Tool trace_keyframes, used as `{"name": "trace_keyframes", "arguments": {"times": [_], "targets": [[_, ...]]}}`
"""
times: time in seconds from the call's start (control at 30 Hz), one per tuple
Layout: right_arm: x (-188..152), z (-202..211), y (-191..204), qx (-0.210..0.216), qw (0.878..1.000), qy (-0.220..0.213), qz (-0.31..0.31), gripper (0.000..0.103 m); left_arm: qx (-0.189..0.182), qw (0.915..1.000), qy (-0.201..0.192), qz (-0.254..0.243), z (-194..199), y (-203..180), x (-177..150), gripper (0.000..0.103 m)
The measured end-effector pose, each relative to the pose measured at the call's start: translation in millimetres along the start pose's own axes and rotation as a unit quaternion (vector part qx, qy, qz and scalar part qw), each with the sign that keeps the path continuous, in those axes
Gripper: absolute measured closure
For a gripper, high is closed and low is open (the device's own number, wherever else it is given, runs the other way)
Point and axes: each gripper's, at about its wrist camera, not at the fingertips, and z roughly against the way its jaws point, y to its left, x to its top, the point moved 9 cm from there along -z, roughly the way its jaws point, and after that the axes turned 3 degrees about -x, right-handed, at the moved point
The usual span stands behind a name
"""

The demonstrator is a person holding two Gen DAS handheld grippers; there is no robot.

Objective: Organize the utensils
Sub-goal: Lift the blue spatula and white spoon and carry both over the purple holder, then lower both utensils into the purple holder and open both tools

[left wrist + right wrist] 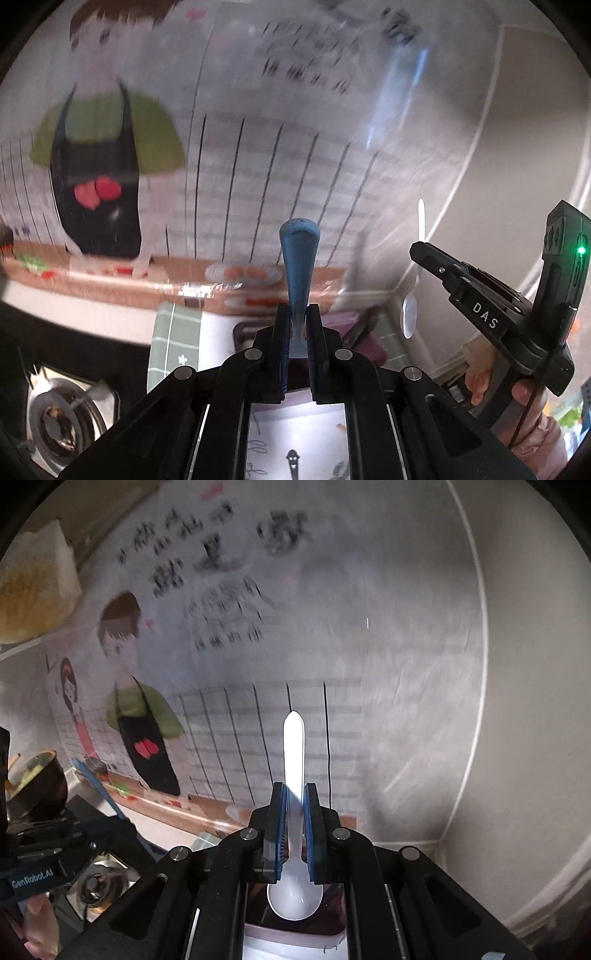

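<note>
Right under my left camera, the left claw [297,332] is pinched tight on a blue utensil [298,258], gripping low on its handle so the broad rounded end sticks up and away from me. I can't see its working end; the jaws hide it. Over on the right of that view I've got the right claw [415,254] lifted in the air, a hand [517,398] in a pink sleeve wrapped round its grip, and the white spoon [413,295] hanging from it, bowl down, handle up.

Switching to the right camera: the right claw [293,823] is clamped on that white spoon [293,812] around the neck, the bowl lying close to the lens beneath the jaws, the slim handle pointing far out toward the wall. Below the bowl I make out a dark maroon tray [332,915] with a pale rim. At the left edge there's the left claw's body, the blue utensil [98,786] angling up from it, and a dark bowl [40,786] holding some food.

Farther out, the counter [110,314] runs along the wall with a gas burner [62,417] near left. The wall carries a cartoon poster [110,166] of a figure in green shirt and black apron, all smeared by blur, with a tiled pattern and blurred writing beside it.
</note>
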Motion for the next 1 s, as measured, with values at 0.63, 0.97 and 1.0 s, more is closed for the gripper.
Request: {"name": "trace_keyframes", "arguments": {"times": [0.63, 0.97, 1.0], "targets": [[-85.2, -77.5, -13.8, 0.022, 0.996, 0.083, -0.034, 0.045, 0.006, 0.9957, 0.080, 0.046, -57.9, 30.6, -41.7, 0.069], [-86.9, -2.7, -24.1, -0.045, 0.998, 0.052, -0.018, 0.010, 0.036, 0.9974, 0.058, 0.021, -1.2, 28.8, -77.5, 0.056], [-91.9, 8.4, -23.0, -0.041, 0.998, 0.053, -0.017, 0.007, 0.035, 0.9974, 0.060, 0.020, 3.7, 27.7, -84.8, 0.054]]}}
